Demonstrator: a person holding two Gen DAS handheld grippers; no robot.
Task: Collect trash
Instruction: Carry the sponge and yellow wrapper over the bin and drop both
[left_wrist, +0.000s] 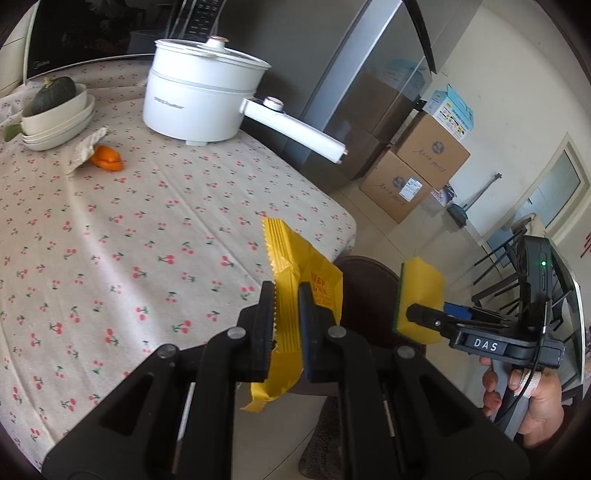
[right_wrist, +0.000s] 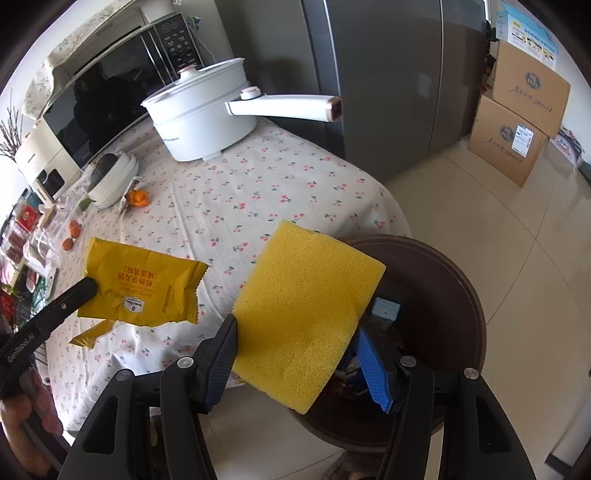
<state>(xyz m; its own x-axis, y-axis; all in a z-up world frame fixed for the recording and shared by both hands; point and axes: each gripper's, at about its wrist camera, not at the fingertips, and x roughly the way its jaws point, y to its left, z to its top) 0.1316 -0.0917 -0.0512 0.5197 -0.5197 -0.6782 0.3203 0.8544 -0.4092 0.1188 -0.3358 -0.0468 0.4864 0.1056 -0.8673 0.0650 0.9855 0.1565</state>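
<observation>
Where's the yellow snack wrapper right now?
The yellow snack wrapper is pinched in the left gripper, held above the table's edge, left of the sponge.

Yellow wrapper (left_wrist: 291, 266), yellow sponge (right_wrist: 306, 325), cherry-print tablecloth (left_wrist: 110, 221) (white pot (left_wrist: 199, 96)).

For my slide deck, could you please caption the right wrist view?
Right gripper holds a yellow sponge over a brown bin; left gripper brings a yellow wrapper.

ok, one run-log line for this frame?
left gripper: shut on yellow wrapper | right gripper: shut on yellow sponge | both near brown bin
</observation>
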